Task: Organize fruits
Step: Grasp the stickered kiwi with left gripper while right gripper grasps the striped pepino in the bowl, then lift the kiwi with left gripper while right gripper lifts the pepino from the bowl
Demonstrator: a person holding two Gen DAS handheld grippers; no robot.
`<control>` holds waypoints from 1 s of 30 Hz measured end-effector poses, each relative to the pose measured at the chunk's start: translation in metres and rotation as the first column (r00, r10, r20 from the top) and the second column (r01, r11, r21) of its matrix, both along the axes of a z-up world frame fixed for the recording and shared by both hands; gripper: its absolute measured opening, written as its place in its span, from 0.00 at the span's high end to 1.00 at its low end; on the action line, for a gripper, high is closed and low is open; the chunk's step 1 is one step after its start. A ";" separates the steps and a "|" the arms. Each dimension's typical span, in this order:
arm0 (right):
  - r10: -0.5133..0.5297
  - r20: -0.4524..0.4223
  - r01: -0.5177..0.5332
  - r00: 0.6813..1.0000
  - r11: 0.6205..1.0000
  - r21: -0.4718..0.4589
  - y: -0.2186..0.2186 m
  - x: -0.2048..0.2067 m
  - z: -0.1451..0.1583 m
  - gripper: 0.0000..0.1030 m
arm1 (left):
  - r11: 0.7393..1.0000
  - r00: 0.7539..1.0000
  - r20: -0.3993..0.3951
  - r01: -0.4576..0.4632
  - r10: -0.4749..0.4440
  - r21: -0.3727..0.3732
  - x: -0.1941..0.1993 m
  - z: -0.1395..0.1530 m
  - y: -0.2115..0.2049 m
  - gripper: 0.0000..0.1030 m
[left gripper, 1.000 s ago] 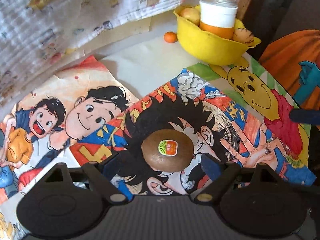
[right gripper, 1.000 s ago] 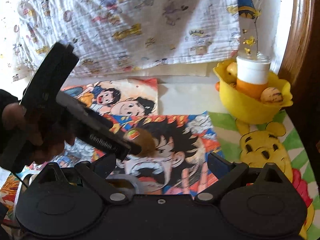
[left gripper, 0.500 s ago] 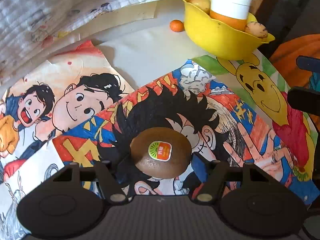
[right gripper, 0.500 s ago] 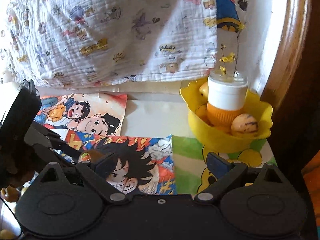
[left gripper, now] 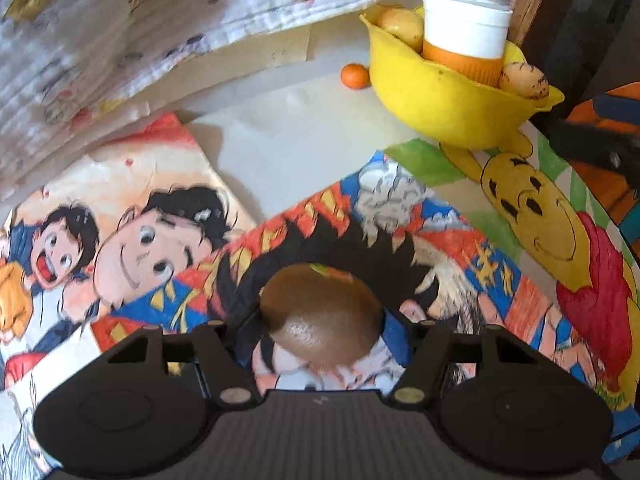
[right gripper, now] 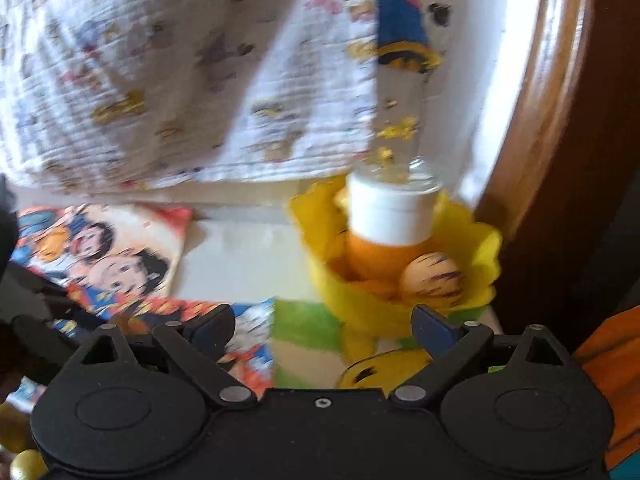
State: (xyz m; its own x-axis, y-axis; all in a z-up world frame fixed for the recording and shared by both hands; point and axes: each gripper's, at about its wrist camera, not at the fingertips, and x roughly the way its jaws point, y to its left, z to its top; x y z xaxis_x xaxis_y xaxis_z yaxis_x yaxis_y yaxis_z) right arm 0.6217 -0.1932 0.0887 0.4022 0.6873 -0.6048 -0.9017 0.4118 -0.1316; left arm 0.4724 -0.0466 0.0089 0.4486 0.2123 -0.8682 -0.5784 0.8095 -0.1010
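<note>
Holding the brown fuzzy kiwi (left gripper: 320, 312) level is judged the key to this step: carry it high enough to clear the rim of the yellow scalloped plastic bowl (left gripper: 448, 100), avoiding the white-and-orange cup (left gripper: 466, 40) inside. Left hand-held gripper (left gripper: 320, 330): fingers clamped on the kiwi's sides, above the cartoon-printed bench cover (left gripper: 280, 152), bowl well apart. Right hand-held gripper (right gripper: 324, 328): fingers apart, empty, near the bowl.

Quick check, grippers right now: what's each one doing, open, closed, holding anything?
Left gripper: closed on the kiwi, fingers against both its sides.
Right gripper: open, holding nothing, pointed toward the yellow fruit bowl.
</note>
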 end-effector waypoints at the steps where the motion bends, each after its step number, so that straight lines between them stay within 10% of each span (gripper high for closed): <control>1: -0.011 0.010 0.011 1.000 1.000 0.002 0.002 0.007 0.001 0.07 | 1.000 1.000 0.003 0.004 -0.004 0.008 0.004 0.000 0.000 0.35; 25: -0.009 -0.008 0.007 1.000 0.961 -0.276 0.065 0.096 -0.019 0.28 | 0.997 1.000 -0.011 -0.021 0.022 0.078 0.025 -0.016 0.000 0.27; 30: -0.041 -0.015 0.035 0.999 0.959 -0.280 0.065 0.099 -0.023 0.43 | 0.996 0.999 0.005 -0.033 0.033 0.081 0.026 -0.013 0.001 0.46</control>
State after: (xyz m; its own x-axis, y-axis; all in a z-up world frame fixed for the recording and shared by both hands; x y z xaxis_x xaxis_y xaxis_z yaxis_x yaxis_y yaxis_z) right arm 0.7212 -0.1280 0.0653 0.4103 0.4738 -0.7792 -0.8899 0.3949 -0.2284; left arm 0.4983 -0.0452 -0.0039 0.4428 0.2969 -0.8460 -0.6050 0.7953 -0.0375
